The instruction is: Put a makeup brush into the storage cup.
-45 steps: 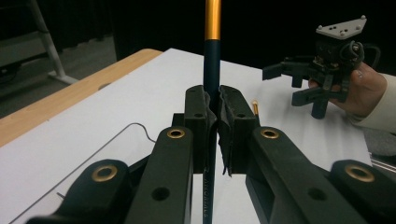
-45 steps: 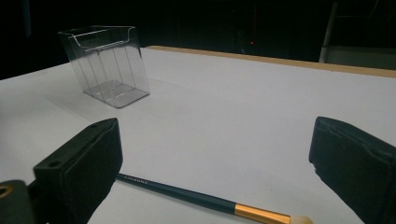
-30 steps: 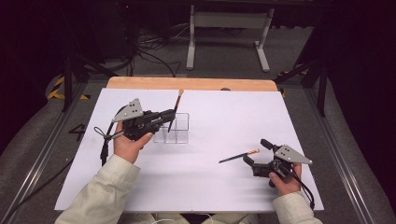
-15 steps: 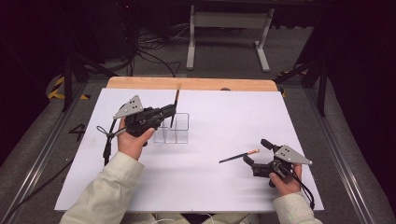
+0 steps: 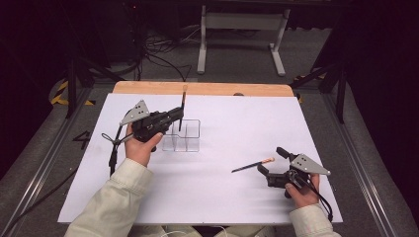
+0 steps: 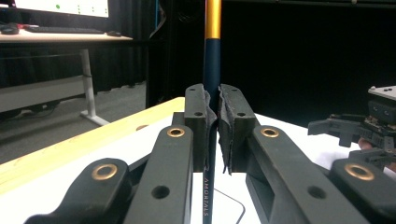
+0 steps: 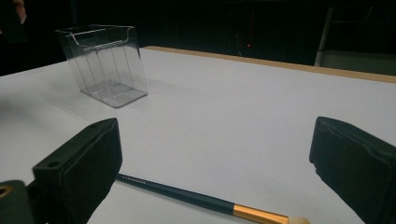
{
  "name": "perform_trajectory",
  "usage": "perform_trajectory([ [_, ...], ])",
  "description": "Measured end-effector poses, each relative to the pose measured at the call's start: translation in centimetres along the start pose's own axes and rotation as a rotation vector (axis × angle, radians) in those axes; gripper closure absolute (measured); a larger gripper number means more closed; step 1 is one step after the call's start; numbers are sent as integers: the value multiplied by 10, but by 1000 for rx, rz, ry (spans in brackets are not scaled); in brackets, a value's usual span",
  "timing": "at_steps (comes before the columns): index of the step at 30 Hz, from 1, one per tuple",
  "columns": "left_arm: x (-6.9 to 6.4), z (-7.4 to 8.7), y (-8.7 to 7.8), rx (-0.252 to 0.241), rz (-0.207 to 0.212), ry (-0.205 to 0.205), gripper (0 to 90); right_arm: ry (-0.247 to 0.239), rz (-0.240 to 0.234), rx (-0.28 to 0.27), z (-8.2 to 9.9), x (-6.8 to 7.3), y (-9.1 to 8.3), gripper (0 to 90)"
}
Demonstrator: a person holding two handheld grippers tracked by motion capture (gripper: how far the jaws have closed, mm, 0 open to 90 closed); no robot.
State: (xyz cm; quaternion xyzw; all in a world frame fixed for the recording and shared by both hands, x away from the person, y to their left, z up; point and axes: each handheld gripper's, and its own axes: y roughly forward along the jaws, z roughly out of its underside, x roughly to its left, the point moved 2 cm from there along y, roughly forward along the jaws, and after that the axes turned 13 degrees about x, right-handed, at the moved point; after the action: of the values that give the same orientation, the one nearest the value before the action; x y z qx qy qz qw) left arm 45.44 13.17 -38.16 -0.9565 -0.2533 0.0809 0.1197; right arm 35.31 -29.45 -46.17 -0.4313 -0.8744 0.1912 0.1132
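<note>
Two brushes, one clear holder (image 5: 182, 142): tip-over risk
Left gripper (image 5: 174, 117) clamps upright brush (image 5: 183, 107) at holder's 12 o'clock; right gripper (image 5: 269, 165) gapes around lying brush (image 5: 253, 165); off-centre lowering could topple holder

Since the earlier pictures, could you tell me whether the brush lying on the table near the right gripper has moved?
No. The brush lies at the same spot and angle on the white table, just in front of the right gripper, well apart from the clear holder.
</note>
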Motion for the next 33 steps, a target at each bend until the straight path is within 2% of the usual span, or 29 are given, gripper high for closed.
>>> perform_trajectory([
  [12, 7, 9, 4, 35, -3, -24, 826, -2, 0, 0, 0, 0, 0, 33],
  [33, 12, 23, 10, 144, -4, -52, 825, -4, 0, 0, 0, 0, 0, 32],
])
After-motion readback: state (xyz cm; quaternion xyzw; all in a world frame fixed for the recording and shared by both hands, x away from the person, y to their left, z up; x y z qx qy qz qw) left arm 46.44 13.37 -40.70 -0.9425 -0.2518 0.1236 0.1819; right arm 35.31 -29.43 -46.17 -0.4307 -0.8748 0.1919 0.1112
